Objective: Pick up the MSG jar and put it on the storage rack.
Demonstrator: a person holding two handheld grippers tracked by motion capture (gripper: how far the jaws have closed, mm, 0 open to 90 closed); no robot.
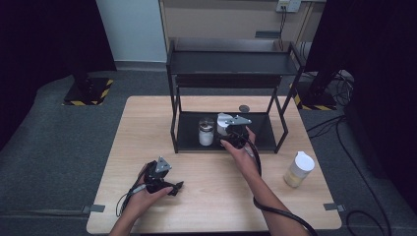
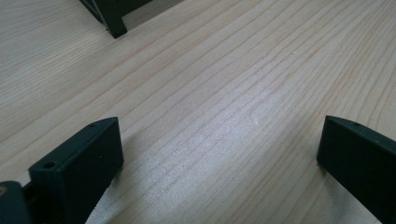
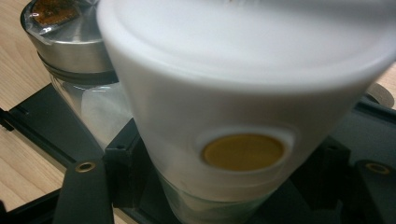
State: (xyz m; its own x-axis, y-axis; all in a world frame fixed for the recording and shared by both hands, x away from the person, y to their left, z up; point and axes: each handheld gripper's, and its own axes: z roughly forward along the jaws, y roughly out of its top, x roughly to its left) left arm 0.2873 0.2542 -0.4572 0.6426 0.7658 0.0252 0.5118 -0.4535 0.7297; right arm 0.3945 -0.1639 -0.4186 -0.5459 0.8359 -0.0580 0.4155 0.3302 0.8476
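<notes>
Close to the lens, the white-lidded jar [image 3: 243, 135] sits clamped in the right gripper [image 1: 235, 133], jaws pressed on its glass body under the lid, a yellow round spot on the lid's side. It stands on the bottom shelf of the black rack [image 1: 275, 140], just beside a steel-capped jar [image 1: 206, 132]. Left gripper [image 1: 169, 187] rests near the table's [image 1: 206, 172] front edge, jaws wide apart over bare wood. Another white-lidded jar [image 1: 298, 169] stands off to the right
</notes>
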